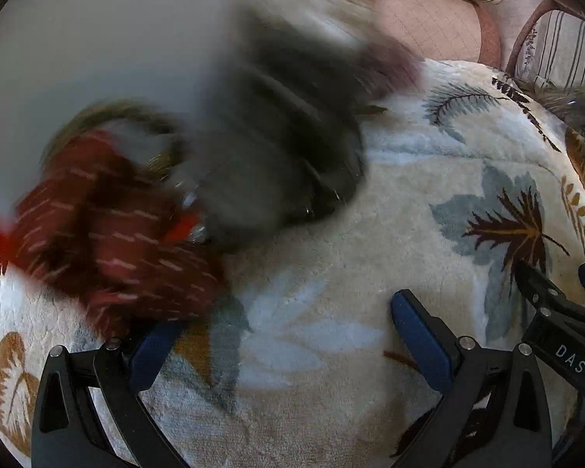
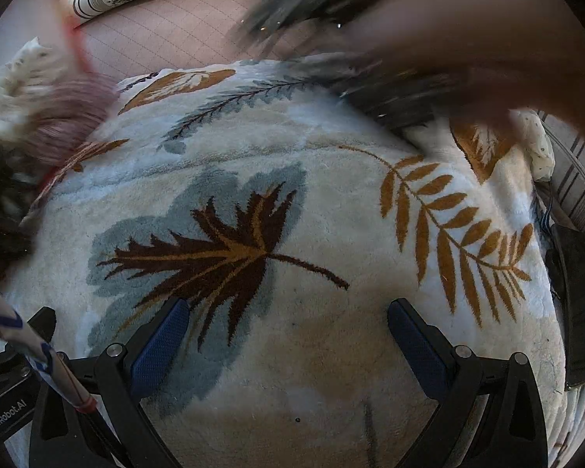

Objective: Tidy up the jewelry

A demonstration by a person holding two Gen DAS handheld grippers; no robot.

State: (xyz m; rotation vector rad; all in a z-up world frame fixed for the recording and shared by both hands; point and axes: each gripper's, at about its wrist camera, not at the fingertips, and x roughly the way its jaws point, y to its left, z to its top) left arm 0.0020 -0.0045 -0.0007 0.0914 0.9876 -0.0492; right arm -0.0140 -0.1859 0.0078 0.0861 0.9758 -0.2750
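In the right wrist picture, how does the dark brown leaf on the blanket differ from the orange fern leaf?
The dark brown leaf is broad and jagged; the orange fern leaf is a thin stem with many small narrow leaflets. The brown leaf sits on a grey-blue patch, while the fern leaf lies directly on the cream pile. The brown leaf is ahead of the left blue pad, the fern leaf ahead of the right one. Both are woven patterns in the same blanket.

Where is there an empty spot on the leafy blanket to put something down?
The widest bare patch of the leafy blanket is right ahead of the right gripper, between the dark brown leaf and the orange fern print. The left gripper also has open plush ahead. It is crowded toward the blurred red cloth and dark bundle.
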